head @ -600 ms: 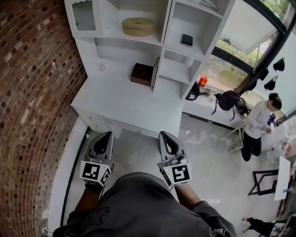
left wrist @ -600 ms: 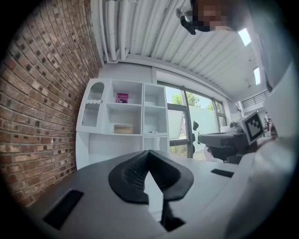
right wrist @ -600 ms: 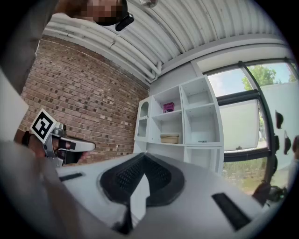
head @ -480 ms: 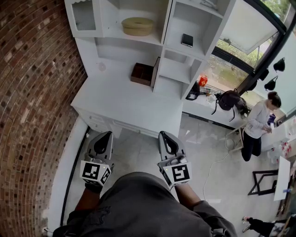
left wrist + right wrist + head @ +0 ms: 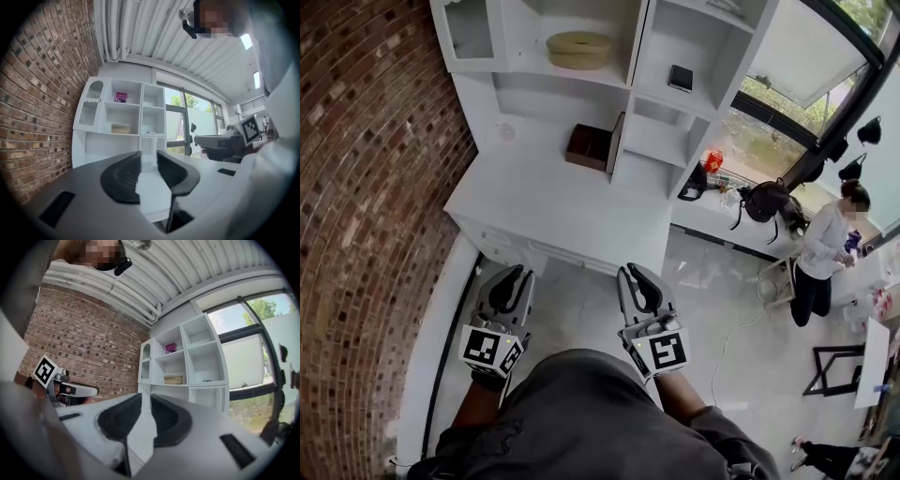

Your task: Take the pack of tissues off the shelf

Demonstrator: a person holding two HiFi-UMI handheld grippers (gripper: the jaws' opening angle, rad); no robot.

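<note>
The pack of tissues (image 5: 121, 97) is a small pink pack on an upper shelf of the white shelf unit (image 5: 581, 89). It also shows in the right gripper view, tissue pack (image 5: 170, 348), but the head view cuts that shelf off. My left gripper (image 5: 516, 274) and right gripper (image 5: 630, 272) are held level side by side over the floor, short of the white desk (image 5: 553, 211). Both point at the shelves from a distance. The left gripper (image 5: 149, 159) and right gripper (image 5: 146, 399) each show only a thin slit between the jaws, with nothing in it.
A round tan box (image 5: 578, 50), a small black item (image 5: 680, 78) and a brown box (image 5: 588, 148) sit in other compartments. A brick wall (image 5: 366, 187) runs along the left. A person (image 5: 825, 253) stands at a counter far right, near a black backpack (image 5: 766, 202).
The head view has shifted a little. Both grippers stay at about the same place in front of the desk.
</note>
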